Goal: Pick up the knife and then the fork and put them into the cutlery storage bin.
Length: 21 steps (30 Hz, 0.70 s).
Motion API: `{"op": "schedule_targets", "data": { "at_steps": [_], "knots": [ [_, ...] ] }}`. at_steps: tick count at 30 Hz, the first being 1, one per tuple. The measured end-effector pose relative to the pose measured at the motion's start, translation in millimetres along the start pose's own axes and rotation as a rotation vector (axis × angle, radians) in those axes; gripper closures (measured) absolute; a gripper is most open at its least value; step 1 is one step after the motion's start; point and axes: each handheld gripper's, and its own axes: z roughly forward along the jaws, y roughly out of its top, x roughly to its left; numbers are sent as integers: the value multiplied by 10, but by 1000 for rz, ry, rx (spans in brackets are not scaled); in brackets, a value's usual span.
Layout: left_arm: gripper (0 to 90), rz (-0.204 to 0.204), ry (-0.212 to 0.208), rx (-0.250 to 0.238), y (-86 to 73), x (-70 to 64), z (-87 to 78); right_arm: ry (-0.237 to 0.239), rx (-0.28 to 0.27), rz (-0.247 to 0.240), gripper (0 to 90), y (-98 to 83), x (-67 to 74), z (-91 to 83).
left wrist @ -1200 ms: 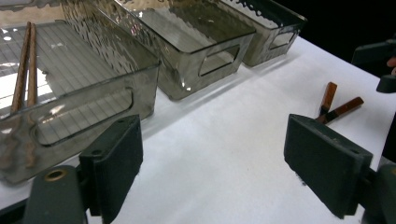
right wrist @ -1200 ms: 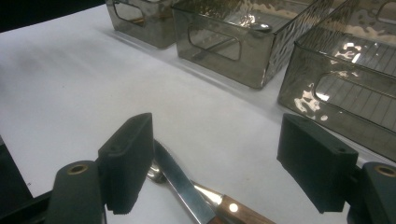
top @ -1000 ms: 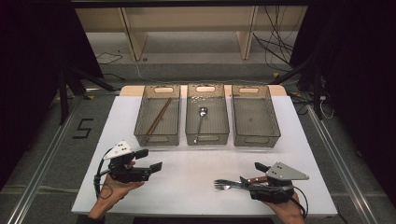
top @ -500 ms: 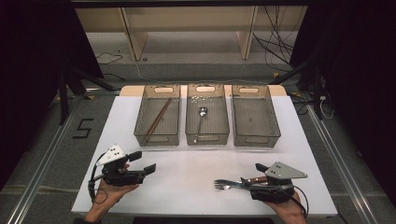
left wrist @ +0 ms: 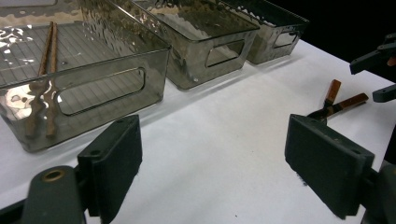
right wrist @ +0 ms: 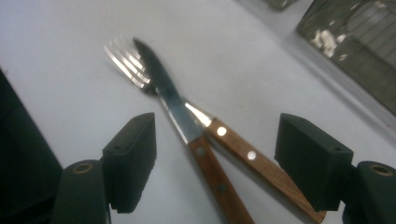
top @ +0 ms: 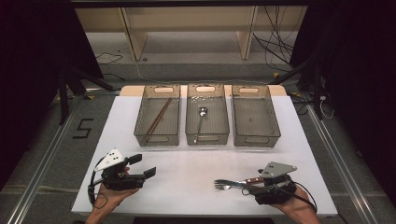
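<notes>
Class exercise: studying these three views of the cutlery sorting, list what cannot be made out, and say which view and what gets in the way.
- Knife and fork handle ends: right gripper view, cut off by the bottom edge.
- Their handles, high view: hidden under the right gripper.
- Spoon detail: high view, too small.
- Chopsticks: left gripper view, blurred through the rippled bin wall.

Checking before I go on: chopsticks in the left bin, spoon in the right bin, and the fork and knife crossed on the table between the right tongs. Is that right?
Not quite. The spoon lies in the middle bin, not the right bin, as the high view shows. The rest holds: chopsticks in the left bin, and fork and knife crossed on the table between the open right tongs.
</notes>
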Motion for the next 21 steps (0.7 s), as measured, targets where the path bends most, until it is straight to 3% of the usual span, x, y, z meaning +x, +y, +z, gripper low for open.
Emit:
{"op": "schedule_targets", "data": {
  "at_steps": [5,11,21],
  "knots": [
    [184,1,-3,6,-12,0,1,32,121,-62,349,37,3,44],
    [184,2,-6,6,-11,-8,2,55,224,-87,401,36,-43,86],
    [183,3,-2,-1,-16,-11,0,77,321,-133,510,73,-83,153]
  ]
}}
